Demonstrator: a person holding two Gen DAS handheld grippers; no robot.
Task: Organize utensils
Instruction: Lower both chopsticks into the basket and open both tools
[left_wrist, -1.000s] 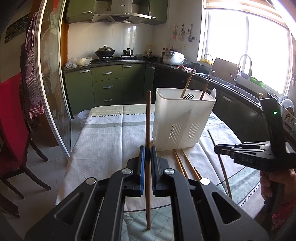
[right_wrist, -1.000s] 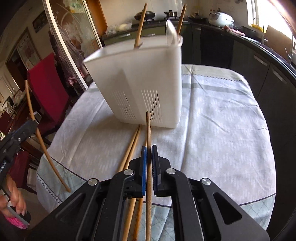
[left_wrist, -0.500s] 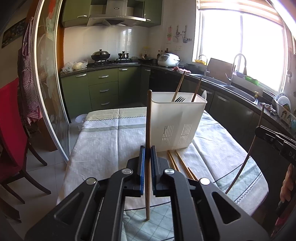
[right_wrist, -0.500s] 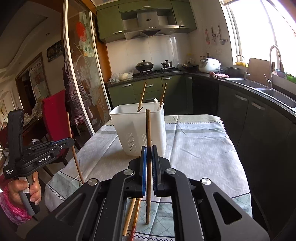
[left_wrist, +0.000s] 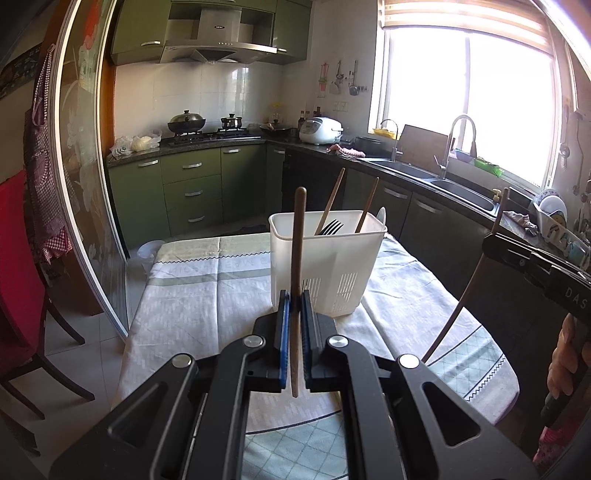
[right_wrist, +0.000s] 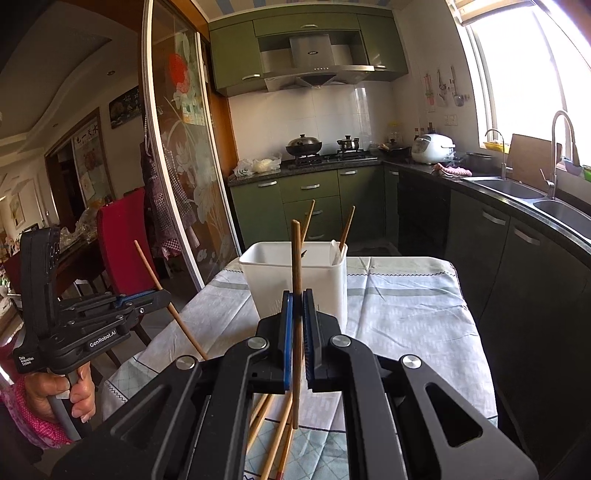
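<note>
2 views, each showing a gripper clamped on a stick. From the left wrist, the left gripper (left_wrist: 292, 314) has its blue-padded jaws pinched on a dark brown wooden chopstick (left_wrist: 297, 258), held upright, near the white perforated plastic utensil caddy (left_wrist: 325, 266) on the pale woven tablecloth (left_wrist: 207, 291). That caddy already contains 2 chopsticks and a black fork (left_wrist: 330, 227). At far right, the right gripper (left_wrist: 495, 245) carries its own stick.

From the right wrist, the right gripper (right_wrist: 297, 325) squeezes a smooth reddish-brown wooden chopstick (right_wrist: 296, 280) vertically; loose bamboo chopsticks (right_wrist: 275, 439) lie below. The risk: smooth, round sticks pivot between flat pads, so a tilted tip could catch the caddy rim and tip the light container.
</note>
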